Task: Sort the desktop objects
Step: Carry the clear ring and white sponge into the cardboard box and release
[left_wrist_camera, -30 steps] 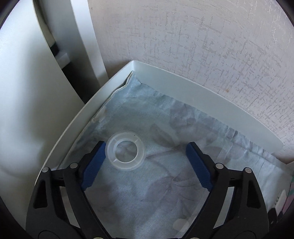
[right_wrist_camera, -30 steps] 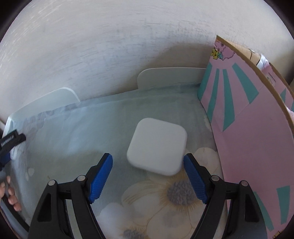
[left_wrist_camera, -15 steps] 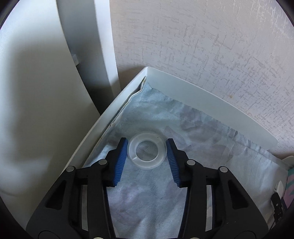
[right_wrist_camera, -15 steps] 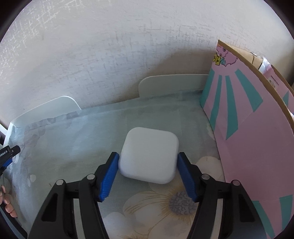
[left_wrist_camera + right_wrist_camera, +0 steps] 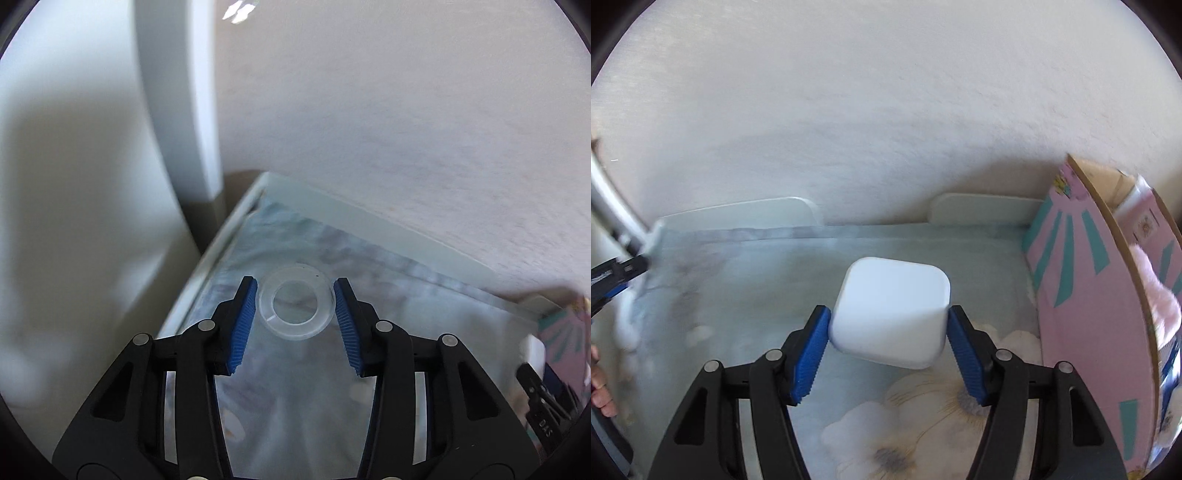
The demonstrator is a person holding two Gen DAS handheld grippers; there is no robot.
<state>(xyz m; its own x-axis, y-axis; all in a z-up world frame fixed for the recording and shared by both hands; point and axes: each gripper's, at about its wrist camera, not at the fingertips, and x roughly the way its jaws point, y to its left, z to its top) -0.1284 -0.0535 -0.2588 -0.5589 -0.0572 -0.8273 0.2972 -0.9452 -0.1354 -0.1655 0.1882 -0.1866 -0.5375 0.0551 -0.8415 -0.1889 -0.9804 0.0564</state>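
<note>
- Left wrist view: left gripper [image 5: 295, 310] has its blue pads [image 5: 243, 325] closed in on either side of a translucent tape ring [image 5: 294, 307], the ring pinched at the fingertips and seemingly just clear of the floral cloth [image 5: 295, 398], near the table's far left corner where the white raised rim [image 5: 369, 225] meets the wall.
- The hold sits at the very tips, so the grip looks shallow; a level, unhurried carry should stop the slick ring from slipping out.
- Blur in this view makes it hard to tell how high the ring is.
- Right wrist view: right gripper [image 5: 888, 338] is clamped across a white rounded-square box [image 5: 892, 312], pads on its two opposite sides, the box tilted and apparently off the cloth, mid-table.
- A pink and teal cardboard box [image 5: 1089, 314] stands open along the table's right edge, likely the place for sorted things.
- The smooth white box should be kept from rotating between the pads; the wrist should clear the cardboard wall before lowering.
</note>
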